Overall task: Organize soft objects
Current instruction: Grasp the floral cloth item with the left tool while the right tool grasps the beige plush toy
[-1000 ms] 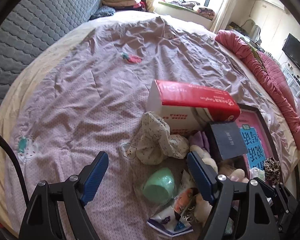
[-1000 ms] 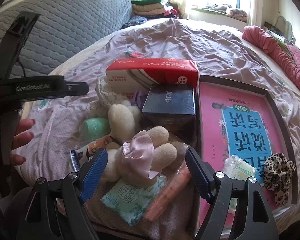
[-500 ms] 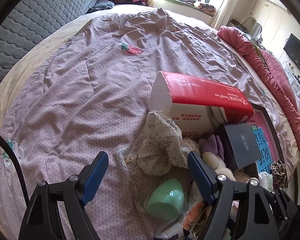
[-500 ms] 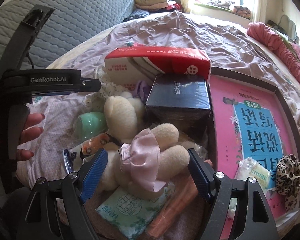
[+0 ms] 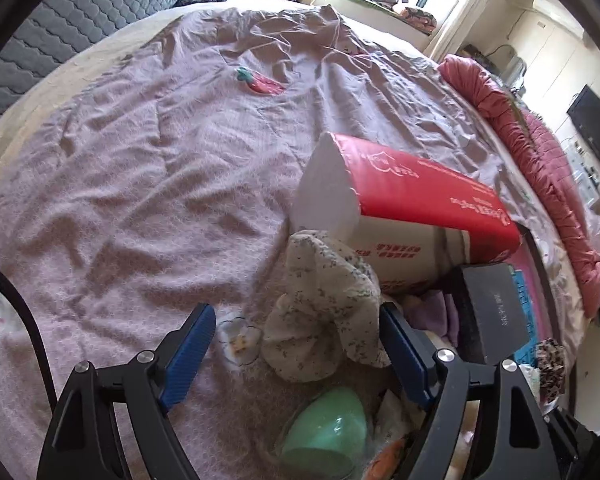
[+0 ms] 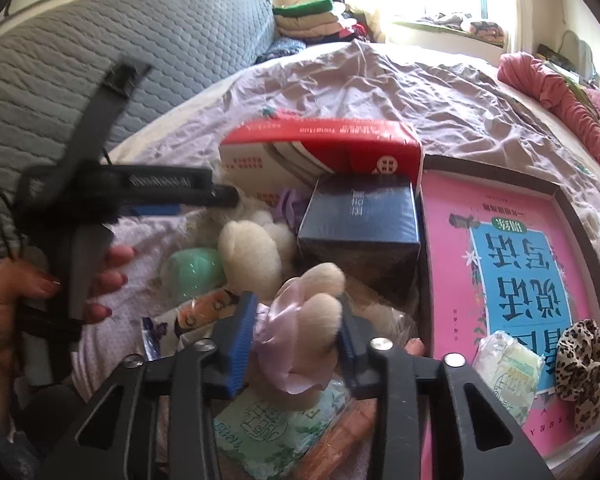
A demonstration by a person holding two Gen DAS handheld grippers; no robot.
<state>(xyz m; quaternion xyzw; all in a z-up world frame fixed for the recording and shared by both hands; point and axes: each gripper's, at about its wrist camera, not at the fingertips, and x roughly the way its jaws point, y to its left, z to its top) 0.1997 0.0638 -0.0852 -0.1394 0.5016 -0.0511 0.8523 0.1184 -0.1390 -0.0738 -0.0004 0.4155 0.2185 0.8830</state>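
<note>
Since a moment ago the right gripper (image 6: 296, 332) has just been closing, and its blue pads now press on the cream plush toy (image 6: 320, 300) with the lilac ribbon (image 6: 280, 344) — the toy is squeezed between them. It lies in the heap at the near edge of the bed, on top of a pale green tissue packet (image 6: 276, 428) and beside an orange wrapper (image 6: 340, 440). The left gripper (image 5: 296, 354) has come lower and closer to the heap; its jaws stand wide and hold nothing. Between them, but not pressed, sits a crumpled floral cloth (image 5: 324, 320); its right edge is just at the right pad, and I cannot tell if they touch. Below the cloth lies a mint green cup (image 5: 324, 436) on its side. Behind the cloth a red and white tissue pack (image 5: 412, 200) leans over a dark box (image 5: 496, 316). To the right is a shallow tray (image 6: 568, 216) with a pink and blue book (image 6: 512, 264), a small white packet (image 6: 504, 360) and a leopard scrunchie (image 6: 584, 364) — all on the lilac bedspread (image 5: 140, 184). A hand (image 6: 28, 300) with red nails grips the left gripper's handle.
</note>
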